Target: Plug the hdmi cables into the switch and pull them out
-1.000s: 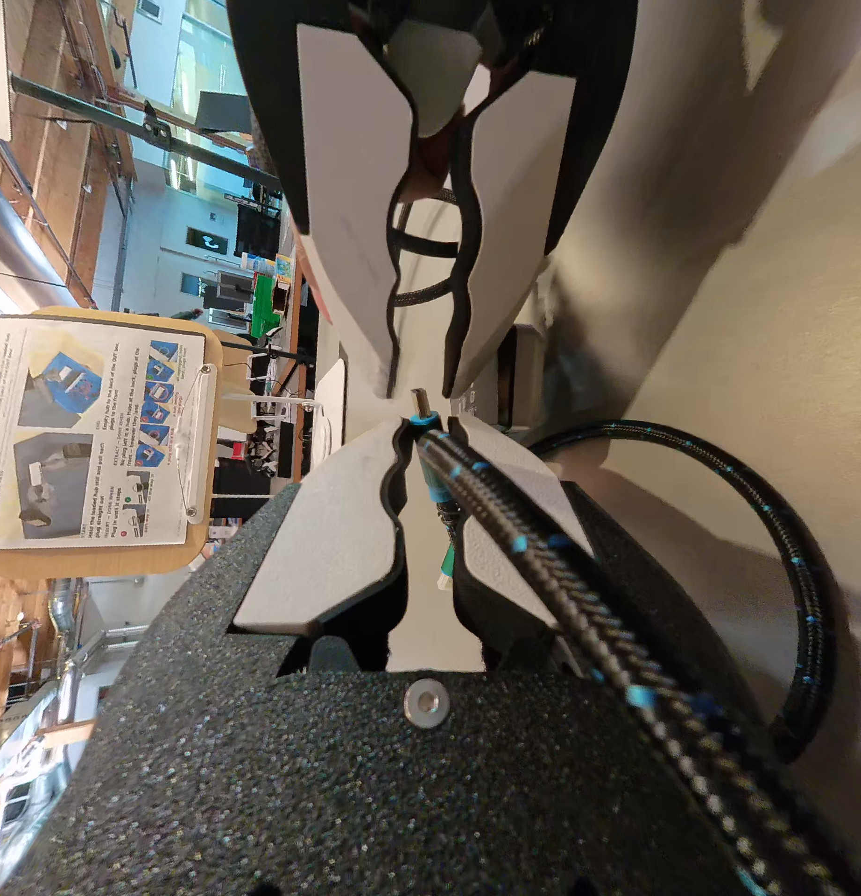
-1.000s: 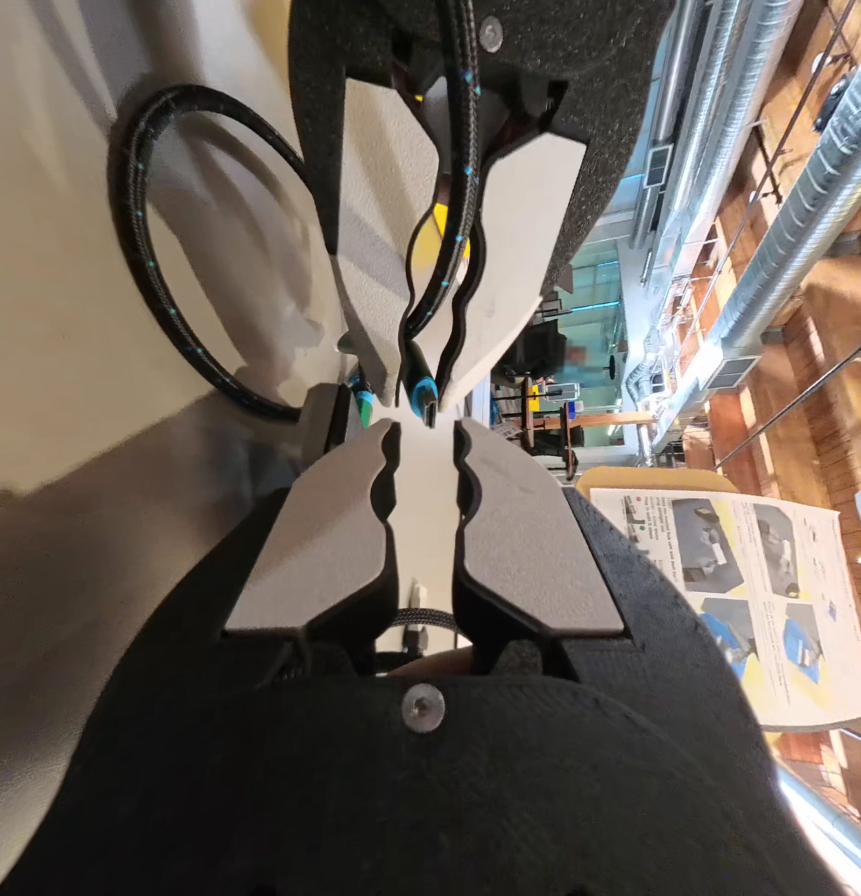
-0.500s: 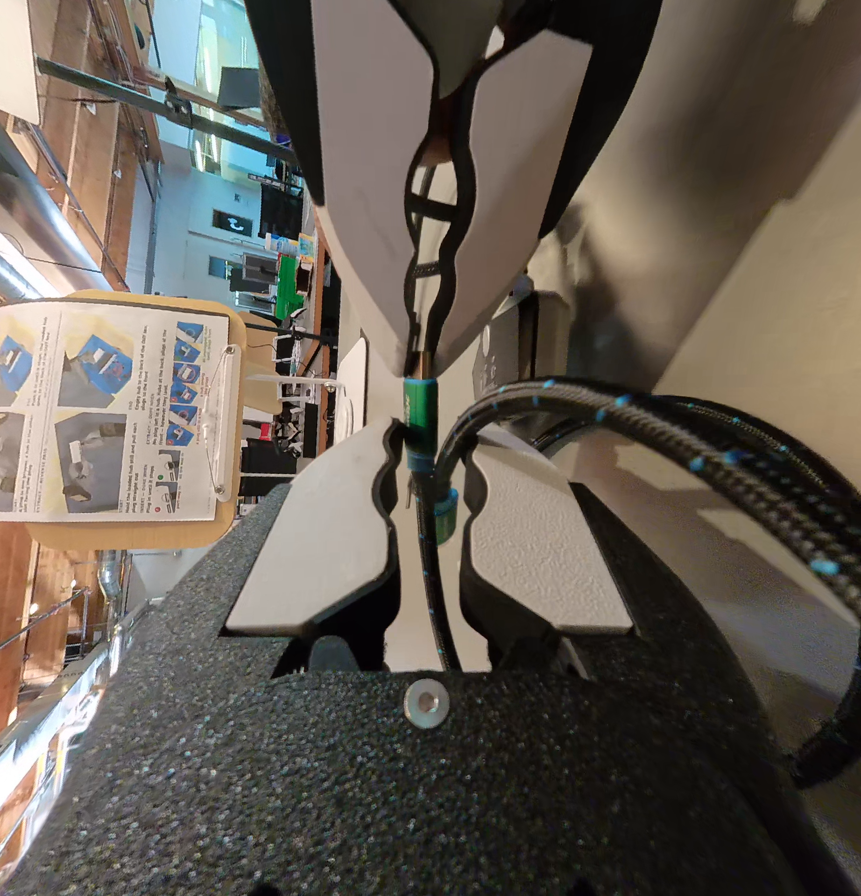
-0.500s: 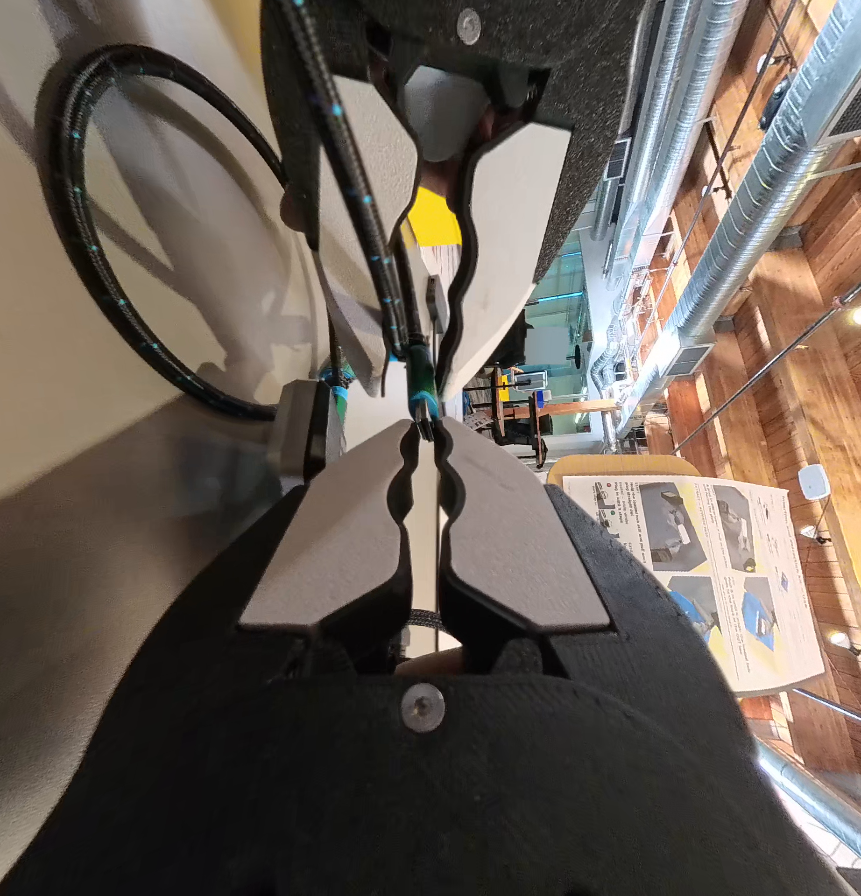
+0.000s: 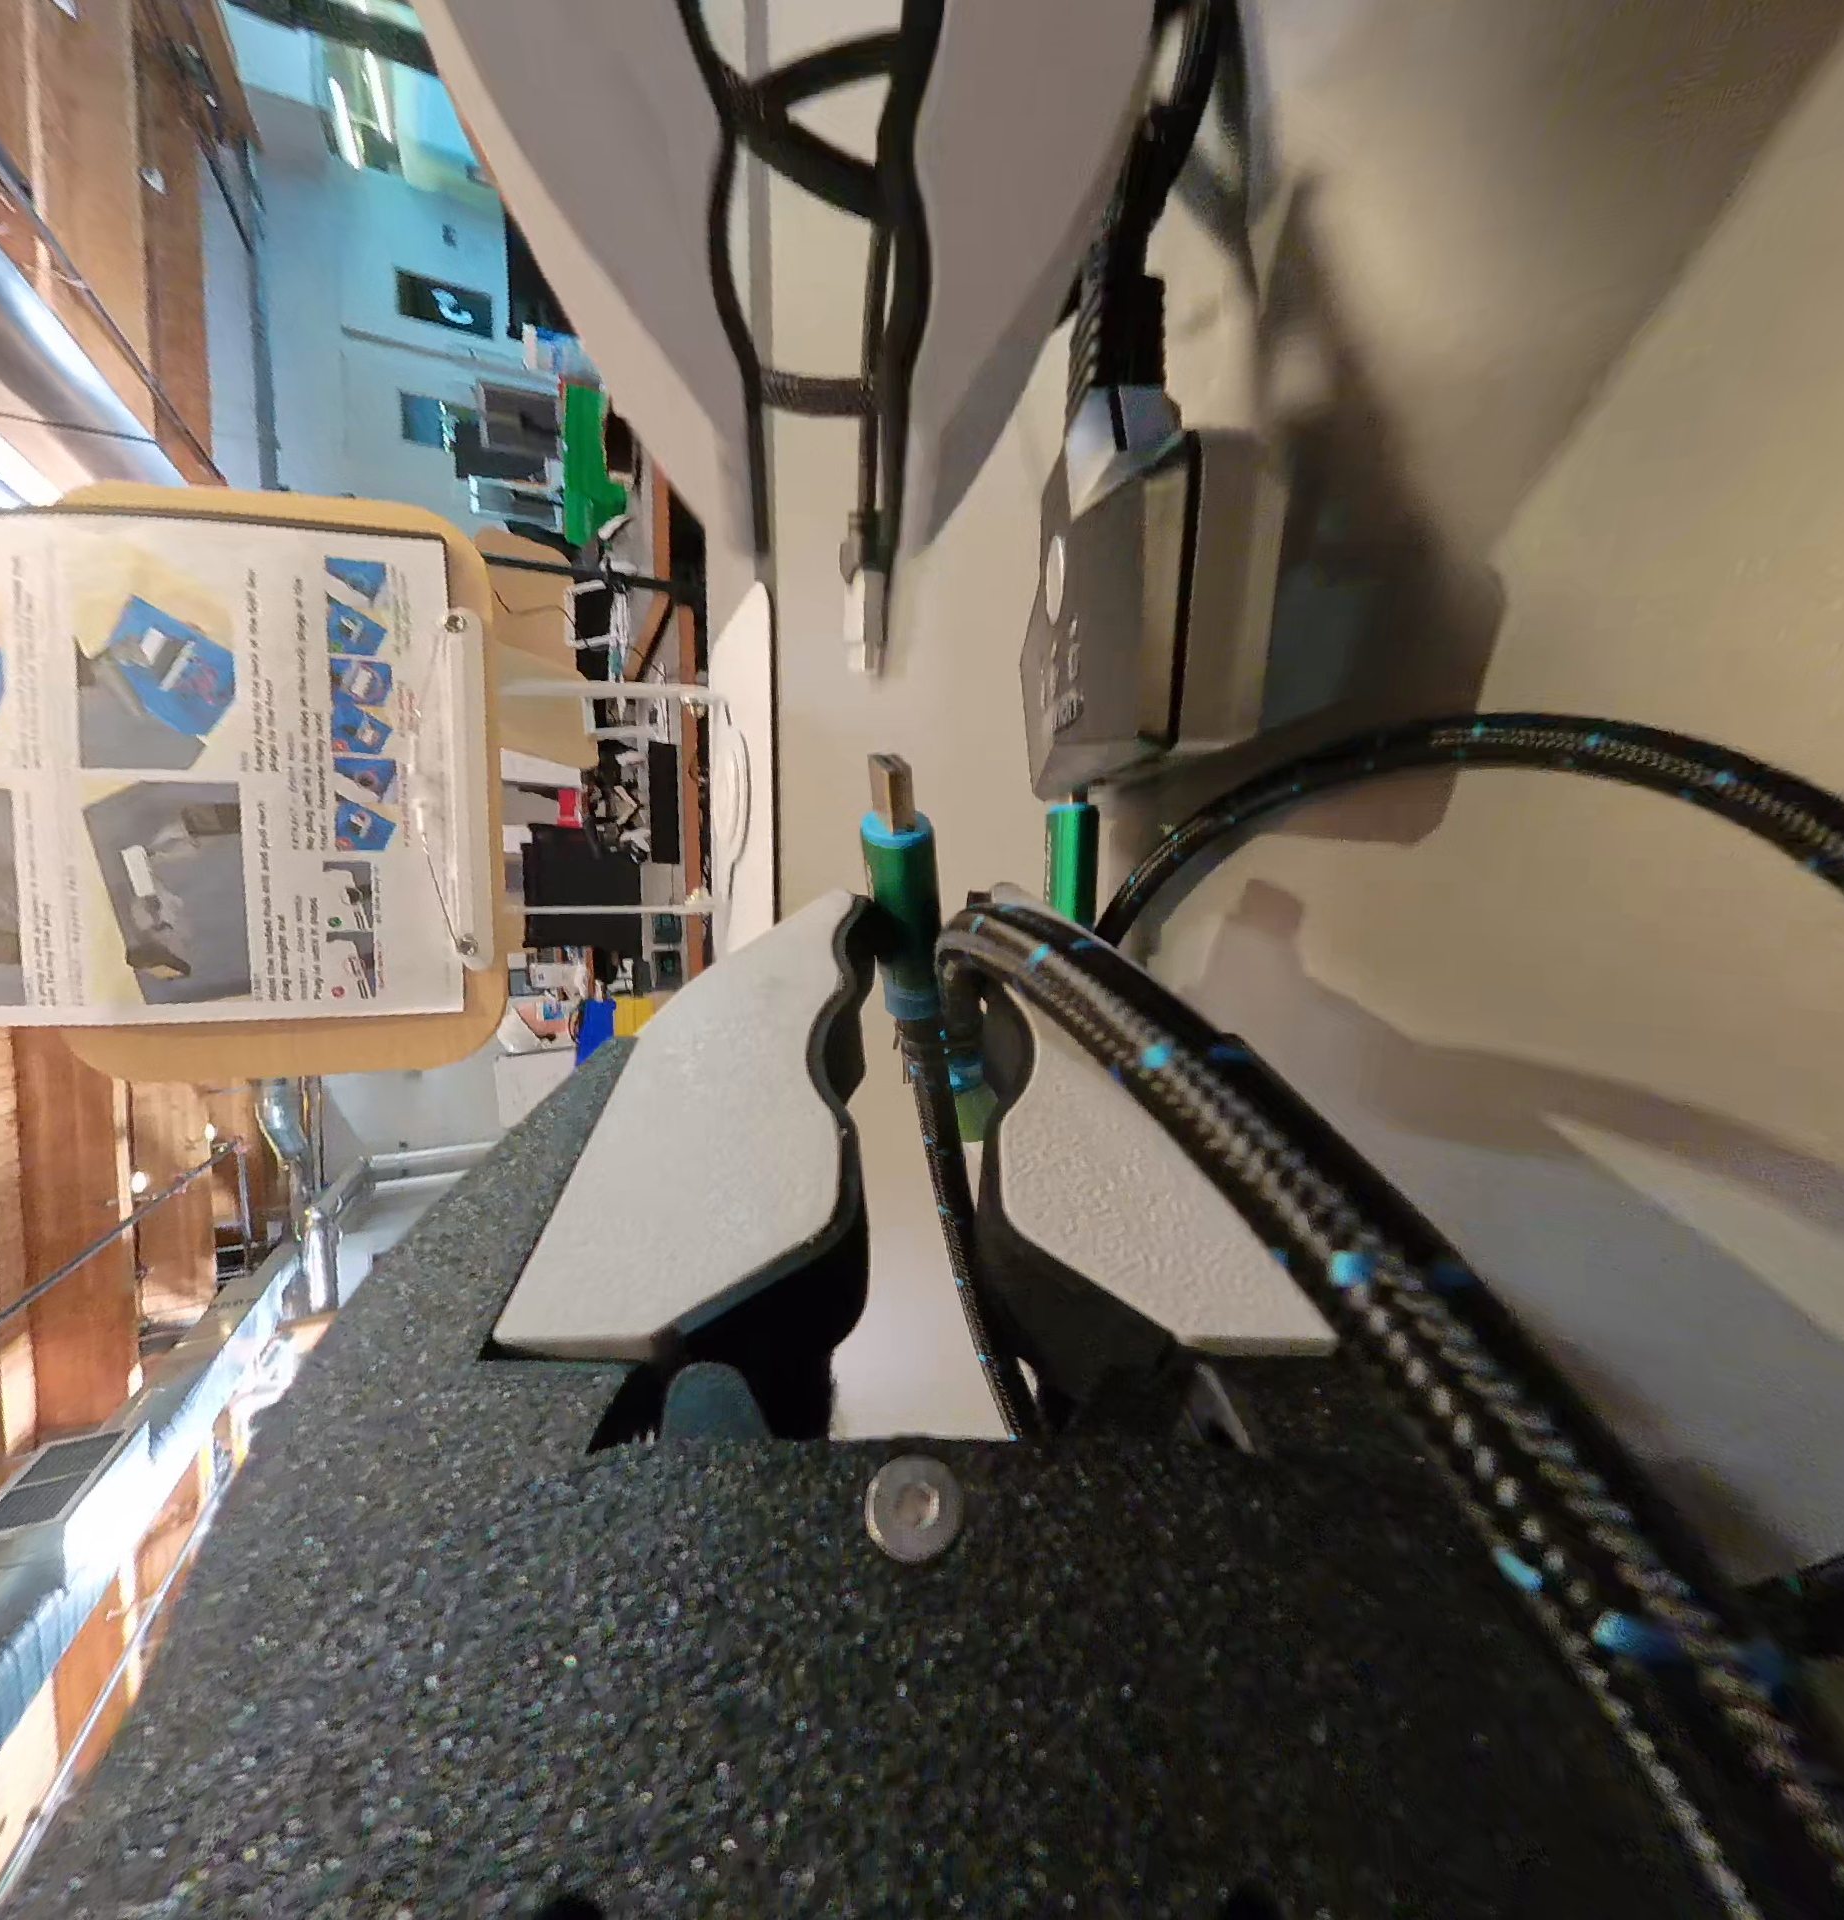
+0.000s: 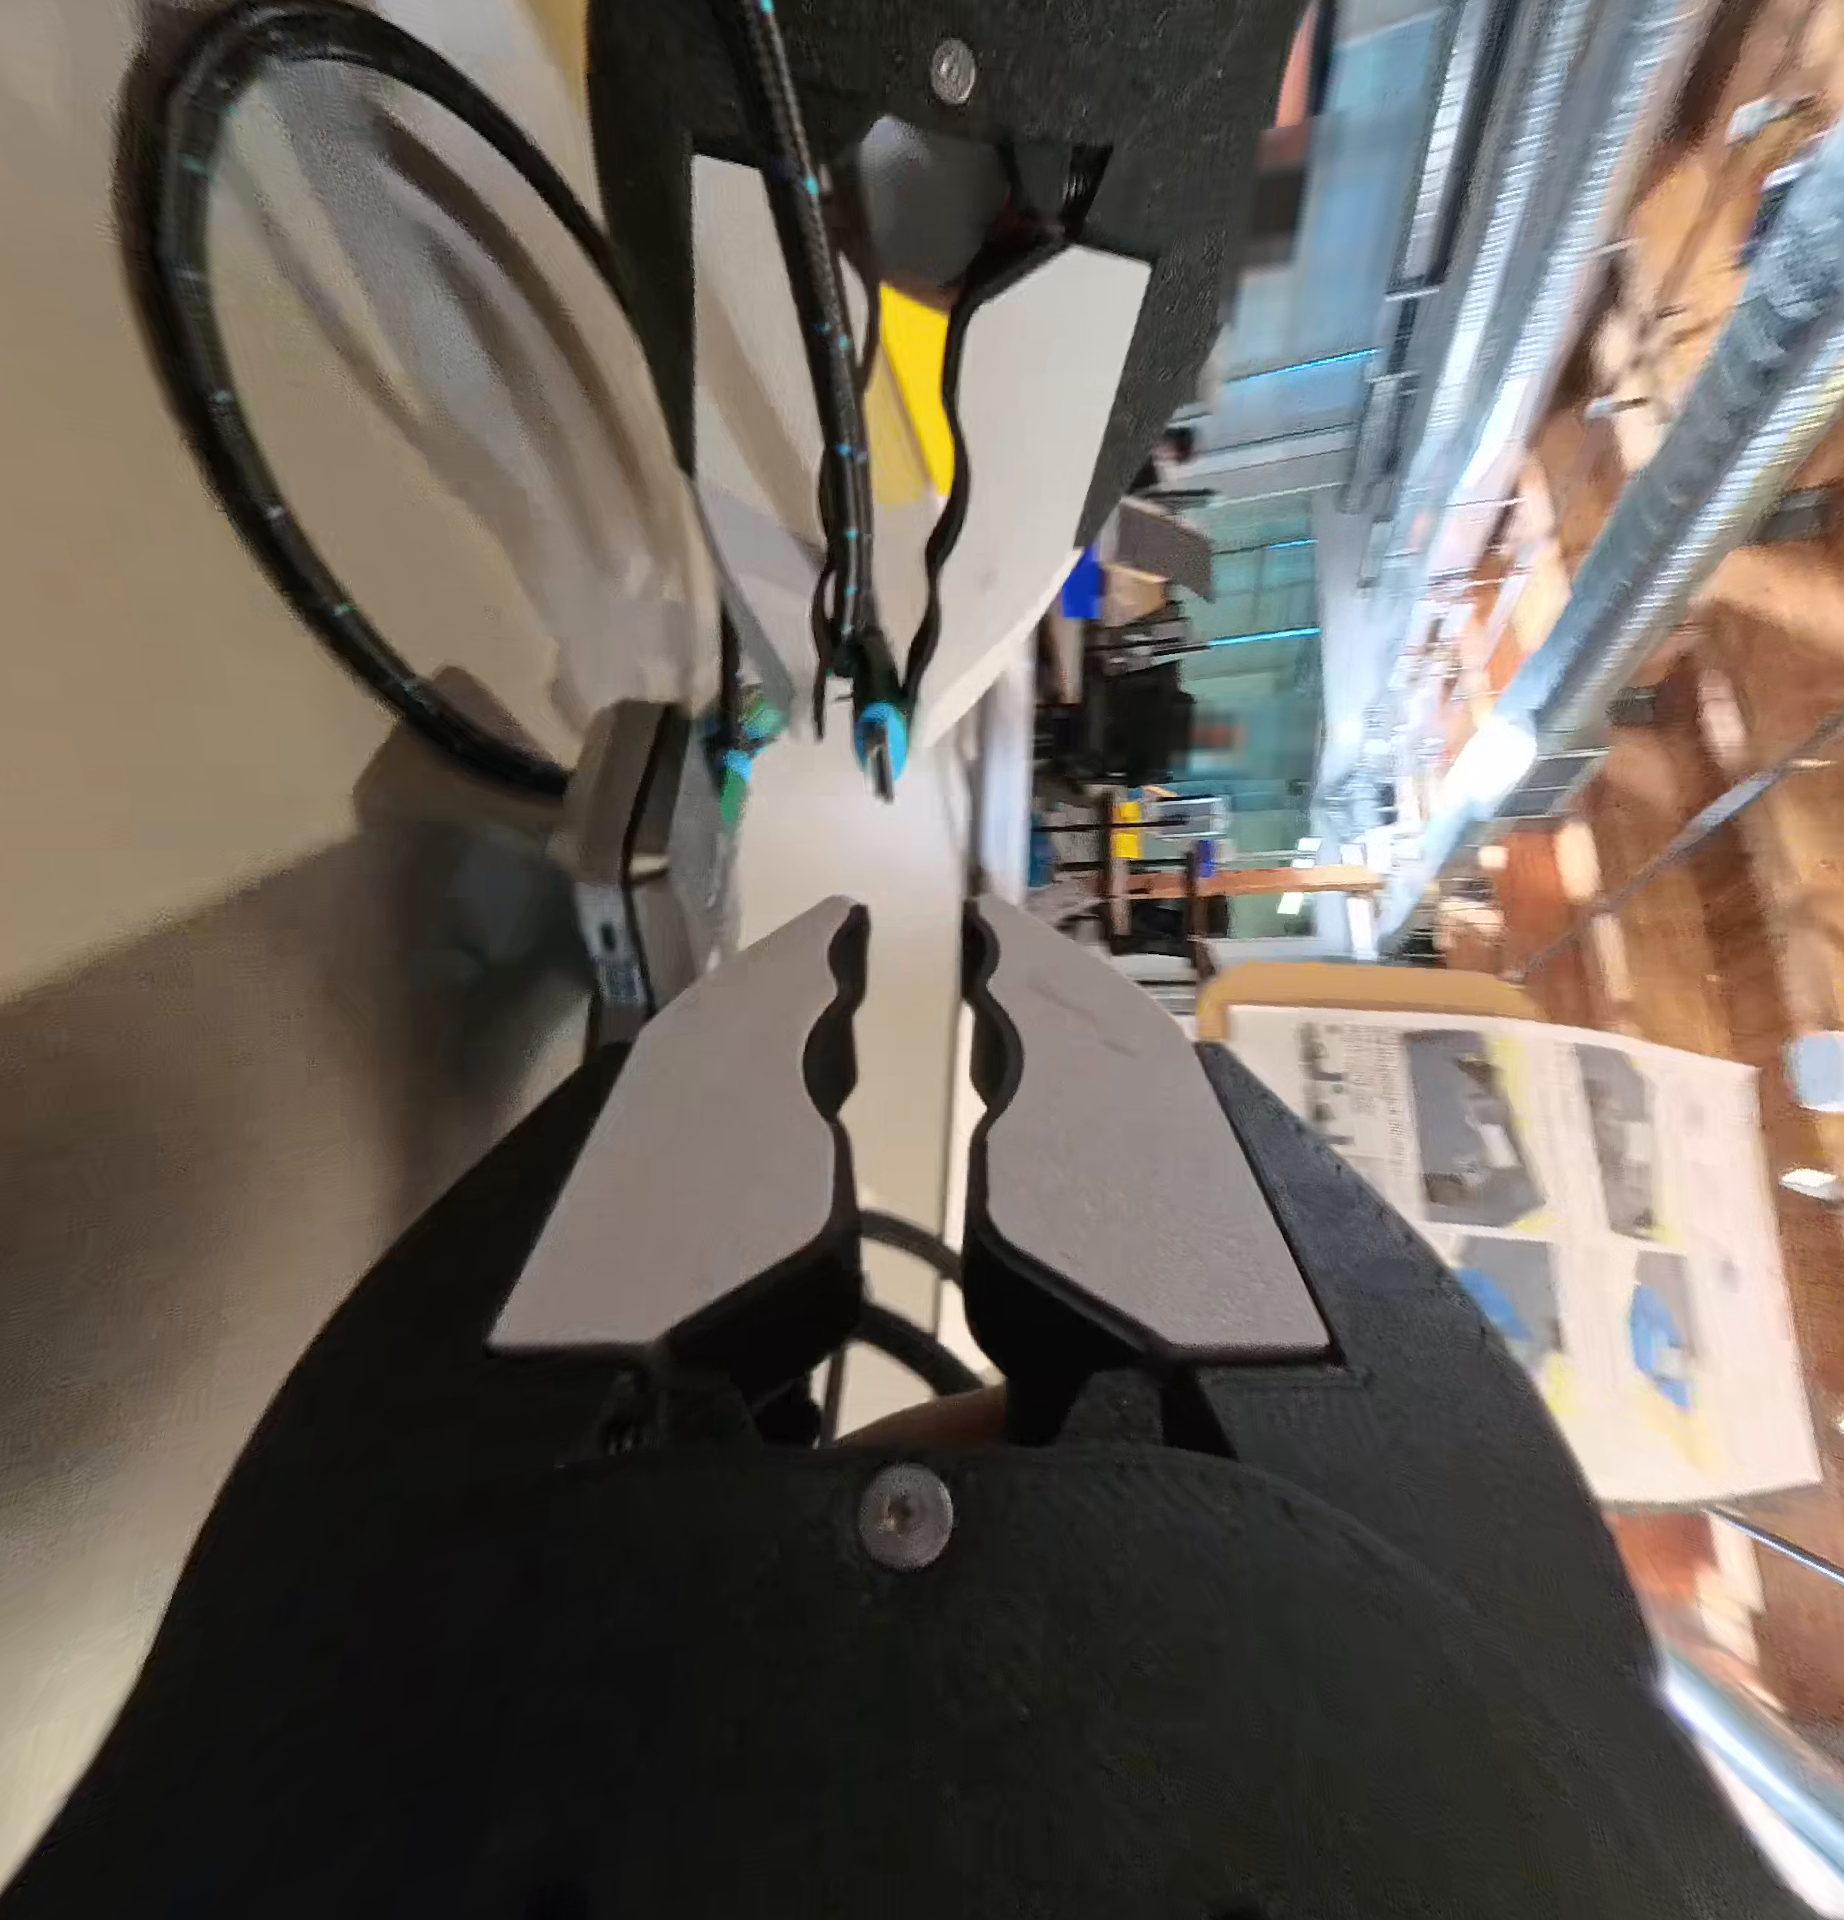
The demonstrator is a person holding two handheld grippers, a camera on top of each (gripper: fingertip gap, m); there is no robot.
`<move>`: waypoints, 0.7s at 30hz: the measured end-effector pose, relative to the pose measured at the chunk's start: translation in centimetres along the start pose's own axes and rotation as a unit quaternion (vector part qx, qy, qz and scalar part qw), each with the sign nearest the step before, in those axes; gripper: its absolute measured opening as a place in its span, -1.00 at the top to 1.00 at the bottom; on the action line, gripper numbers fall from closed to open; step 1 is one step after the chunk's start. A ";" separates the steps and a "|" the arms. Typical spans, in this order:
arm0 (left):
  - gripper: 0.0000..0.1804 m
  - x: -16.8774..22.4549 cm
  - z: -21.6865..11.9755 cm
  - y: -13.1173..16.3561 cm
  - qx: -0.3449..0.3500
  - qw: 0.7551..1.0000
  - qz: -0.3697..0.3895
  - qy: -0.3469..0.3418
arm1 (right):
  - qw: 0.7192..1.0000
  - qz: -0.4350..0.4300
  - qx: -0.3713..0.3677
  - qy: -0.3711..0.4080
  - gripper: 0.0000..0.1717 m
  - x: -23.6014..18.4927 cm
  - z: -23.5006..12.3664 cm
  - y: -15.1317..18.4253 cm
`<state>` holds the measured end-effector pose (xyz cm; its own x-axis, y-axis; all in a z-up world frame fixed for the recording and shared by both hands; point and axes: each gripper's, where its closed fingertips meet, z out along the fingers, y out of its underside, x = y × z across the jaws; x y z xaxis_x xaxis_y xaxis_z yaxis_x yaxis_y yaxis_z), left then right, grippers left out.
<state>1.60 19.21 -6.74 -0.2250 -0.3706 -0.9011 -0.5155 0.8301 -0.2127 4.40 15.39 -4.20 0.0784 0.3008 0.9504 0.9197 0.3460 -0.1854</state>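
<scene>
Green USB plug (image 5: 900, 883), blue collar, bare metal tip pointing away — clamped between the fingertips of the left gripper (image 5: 923, 971), its black braided cable (image 5: 1261, 1132) with blue flecks running back over the right-hand finger and looping out across the pale tabletop (image 5: 1676, 520). The opposing view showed the same plug (image 6: 882, 727) gripped at those fingertips, in the air above the tabletop. Second green plug (image 5: 1069, 862) — seated in the near end of a grey hub (image 5: 1115, 623) just beside the held one. Plain black cable (image 5: 1110, 312) entering the hub's far end. Right gripper (image 6: 913, 925) — jaws parted with only tabletop between the pads, nothing gripped, facing the left gripper and apart from it. Wooden board bearing a printed sheet (image 5: 201, 769) standing off to the side, workshop interior behind.
</scene>
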 end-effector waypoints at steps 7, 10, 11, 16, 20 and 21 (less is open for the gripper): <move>0.83 0.9 0.1 1.3 -0.076 0.996 0.042 0.024 | 0.986 0.047 -0.061 -0.145 0.44 -2.8 -1.4 2.5; 0.83 0.9 -0.2 1.9 -0.123 0.990 0.058 0.029 | 0.980 0.031 -0.099 -0.171 0.27 -4.3 -0.7 2.7; 0.83 1.0 -0.2 2.1 -0.135 0.988 0.062 0.031 | 0.979 0.019 -0.111 -0.172 0.24 -4.7 -0.4 2.8; 0.81 2.3 0.2 2.2 -0.146 0.986 0.058 0.060 | 0.979 -0.012 -0.139 -0.147 0.34 -5.3 1.3 2.8; 0.80 2.5 0.4 3.3 -0.161 0.983 0.051 0.068 | 0.978 0.008 -0.153 -0.144 0.47 -5.5 1.8 3.5; 0.80 2.5 0.4 3.5 -0.162 0.983 0.043 0.073 | 0.977 0.012 -0.160 -0.144 0.47 -5.5 1.8 3.8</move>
<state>-0.42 21.32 -9.91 -0.3833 -0.3814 -0.8412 -0.7209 0.6929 0.0144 6.75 16.66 -10.55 0.0331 0.5587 0.8287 0.9956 0.0545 -0.0765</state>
